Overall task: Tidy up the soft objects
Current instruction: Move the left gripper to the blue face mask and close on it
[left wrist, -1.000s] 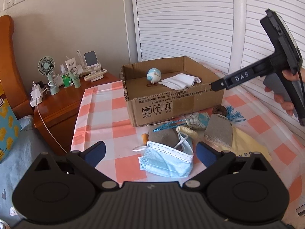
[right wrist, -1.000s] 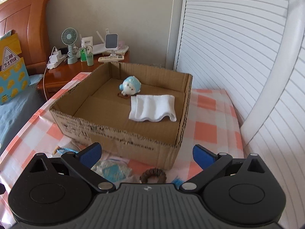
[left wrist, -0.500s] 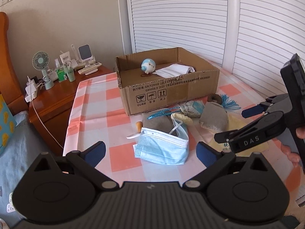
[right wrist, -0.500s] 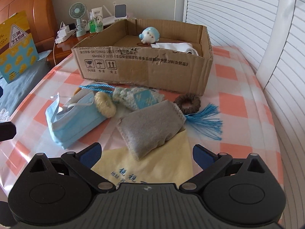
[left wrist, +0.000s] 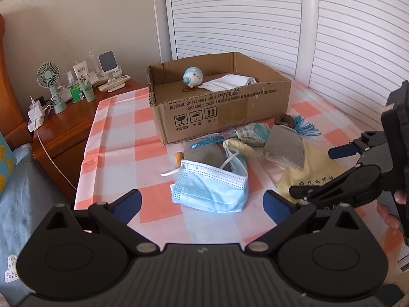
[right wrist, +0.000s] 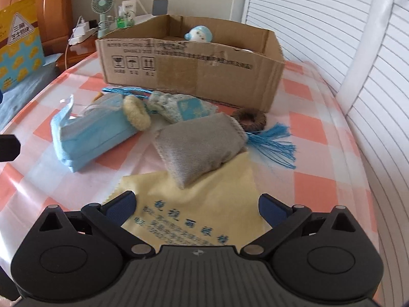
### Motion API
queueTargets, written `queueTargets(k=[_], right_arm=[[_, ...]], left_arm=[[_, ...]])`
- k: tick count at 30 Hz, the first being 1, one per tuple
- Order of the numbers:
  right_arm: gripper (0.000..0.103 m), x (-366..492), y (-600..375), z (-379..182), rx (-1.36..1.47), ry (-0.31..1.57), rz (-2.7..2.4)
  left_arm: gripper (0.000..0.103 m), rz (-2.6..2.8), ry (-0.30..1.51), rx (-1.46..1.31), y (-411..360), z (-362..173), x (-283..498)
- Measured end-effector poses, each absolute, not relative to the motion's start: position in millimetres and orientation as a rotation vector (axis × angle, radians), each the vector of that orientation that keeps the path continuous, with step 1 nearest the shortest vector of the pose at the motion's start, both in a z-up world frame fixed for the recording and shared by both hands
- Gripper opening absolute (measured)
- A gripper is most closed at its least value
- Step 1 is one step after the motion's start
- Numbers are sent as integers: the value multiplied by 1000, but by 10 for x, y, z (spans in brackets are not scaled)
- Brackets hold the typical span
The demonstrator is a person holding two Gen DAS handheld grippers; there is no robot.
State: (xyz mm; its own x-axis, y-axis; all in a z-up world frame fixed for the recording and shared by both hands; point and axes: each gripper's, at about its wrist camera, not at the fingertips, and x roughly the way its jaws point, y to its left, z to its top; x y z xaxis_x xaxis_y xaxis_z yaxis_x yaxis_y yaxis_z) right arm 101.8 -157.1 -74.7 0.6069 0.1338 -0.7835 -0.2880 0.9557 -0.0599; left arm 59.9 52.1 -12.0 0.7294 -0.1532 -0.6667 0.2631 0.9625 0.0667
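Observation:
A cardboard box [left wrist: 219, 112] [right wrist: 194, 69] stands on the checked cloth, holding a round blue plush [left wrist: 193, 76] [right wrist: 200, 34] and a folded white cloth [left wrist: 227, 83]. In front of it lie blue face masks [left wrist: 212, 189] [right wrist: 89, 135], a grey pouch [left wrist: 285, 148] [right wrist: 202, 145], a yellow printed cloth [left wrist: 314, 171] [right wrist: 202, 204], a patterned blue sachet [right wrist: 184, 107], a cream scrunchie [right wrist: 136, 116], a brown scrunchie [right wrist: 249, 120] and a blue tassel [right wrist: 274, 144]. My left gripper [left wrist: 202, 204] hangs open just before the masks. My right gripper [right wrist: 196, 204] [left wrist: 319, 171] is open low over the yellow cloth.
A wooden nightstand [left wrist: 76, 122] at the left carries a small fan [left wrist: 49, 76], bottles, a charger and a white cable. White louvred doors [left wrist: 255, 18] rise behind and to the right. A yellow and blue bag [right wrist: 19, 48] leans by the headboard. A hand [left wrist: 391, 215] grips the right tool.
My right gripper has dropped from over the box to low above the yellow cloth near the front edge. My left gripper has drawn back a little, still facing the masks.

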Motion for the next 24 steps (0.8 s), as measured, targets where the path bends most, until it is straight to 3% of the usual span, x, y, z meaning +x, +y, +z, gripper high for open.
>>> queueTargets(k=[24], right_arm=[[103, 849, -1836, -813, -161, 807, 316]], left_arm=[[97, -243, 921, -11, 302, -703, 1158]])
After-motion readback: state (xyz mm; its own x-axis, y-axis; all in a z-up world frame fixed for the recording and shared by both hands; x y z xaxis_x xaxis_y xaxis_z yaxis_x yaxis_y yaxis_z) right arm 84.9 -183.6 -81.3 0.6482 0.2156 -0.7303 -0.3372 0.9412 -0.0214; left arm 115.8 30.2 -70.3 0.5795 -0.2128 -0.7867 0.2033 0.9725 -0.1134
